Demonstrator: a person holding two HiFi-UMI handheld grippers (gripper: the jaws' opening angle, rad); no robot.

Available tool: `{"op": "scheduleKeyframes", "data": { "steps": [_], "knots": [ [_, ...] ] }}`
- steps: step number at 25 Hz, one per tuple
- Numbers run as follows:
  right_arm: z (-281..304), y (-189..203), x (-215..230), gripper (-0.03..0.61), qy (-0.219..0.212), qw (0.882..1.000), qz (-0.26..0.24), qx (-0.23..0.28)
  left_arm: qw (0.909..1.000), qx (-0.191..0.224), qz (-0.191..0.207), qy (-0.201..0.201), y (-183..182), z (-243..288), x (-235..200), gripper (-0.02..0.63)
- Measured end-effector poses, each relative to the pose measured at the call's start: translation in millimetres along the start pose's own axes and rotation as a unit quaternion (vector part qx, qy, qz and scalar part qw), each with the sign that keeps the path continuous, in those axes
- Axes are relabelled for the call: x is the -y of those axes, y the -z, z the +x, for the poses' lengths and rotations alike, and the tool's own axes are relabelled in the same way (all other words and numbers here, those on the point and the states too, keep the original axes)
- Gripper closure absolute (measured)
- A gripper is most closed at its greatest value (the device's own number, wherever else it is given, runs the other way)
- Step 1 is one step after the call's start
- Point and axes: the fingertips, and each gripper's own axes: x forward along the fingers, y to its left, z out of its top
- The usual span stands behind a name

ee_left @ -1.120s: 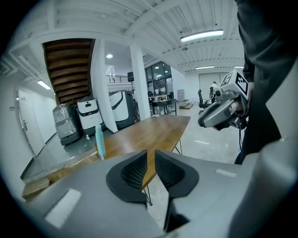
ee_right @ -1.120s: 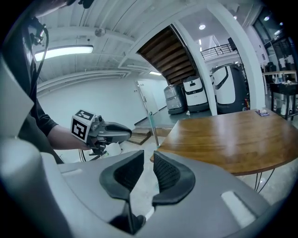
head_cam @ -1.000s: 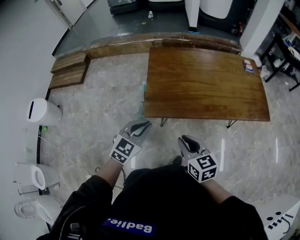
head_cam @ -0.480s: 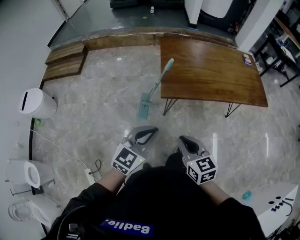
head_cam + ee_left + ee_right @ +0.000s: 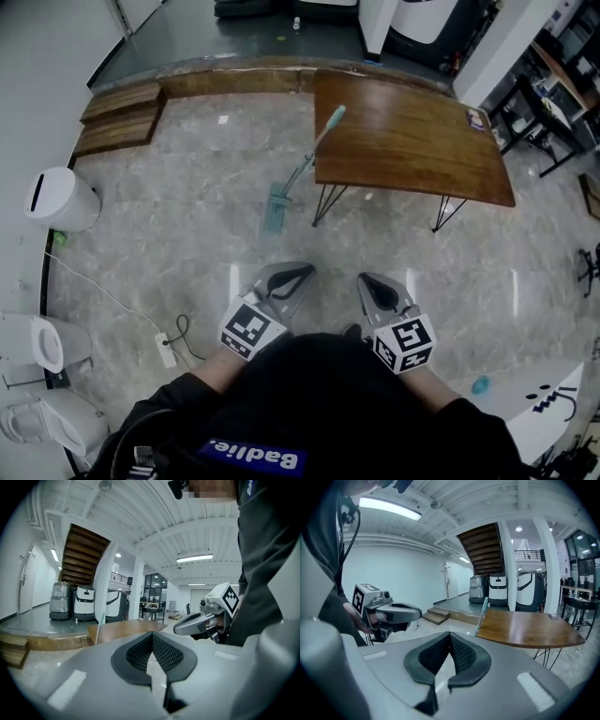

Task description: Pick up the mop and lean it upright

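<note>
The mop leans against the left edge of the wooden table [image 5: 412, 141]. Its teal handle [image 5: 323, 136] rests on the tabletop corner and its flat teal head [image 5: 275, 208] sits on the marble floor. In the right gripper view the mop handle [image 5: 482, 613] rises beside the table [image 5: 525, 627]. It shows as a thin pole [image 5: 97, 627] in the left gripper view. My left gripper [image 5: 298, 272] and right gripper [image 5: 368, 279] hang side by side close to my body, well short of the mop. Both are shut with nothing between the pads [image 5: 140, 651] [image 5: 461, 656].
A white bin [image 5: 58, 199] stands at the left wall, with wooden steps [image 5: 117, 117] beyond it. A power strip with its cable [image 5: 166, 349] lies on the floor to my left. A small teal item [image 5: 480, 384] lies at the right. Cleaning machines [image 5: 499, 590] stand behind the table.
The mop and table now sit farther from both grippers than a second ago, and the view takes in more floor. The mop's handle stays leaning against the table edge.
</note>
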Motion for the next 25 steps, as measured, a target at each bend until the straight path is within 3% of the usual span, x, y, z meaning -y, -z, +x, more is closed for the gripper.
{"op": "scheduleKeyframes", "data": {
  "steps": [9,15,25],
  "knots": [
    [-52,-15,26,0.577,-0.008,0.999,-0.027,0.044,0.9999,0.007,0.006,-0.010,-43,18,55,0.594],
    [-96,-16,58,0.577,-0.005,0.996,-0.007,0.084,0.9999,-0.004,0.008,0.005,-59,56,101,0.594],
    [-119,-69,56,0.577,-0.034,0.987,-0.032,0.156,1.0000,0.005,-0.001,0.000,-93,63,115,0.594]
  ]
}}
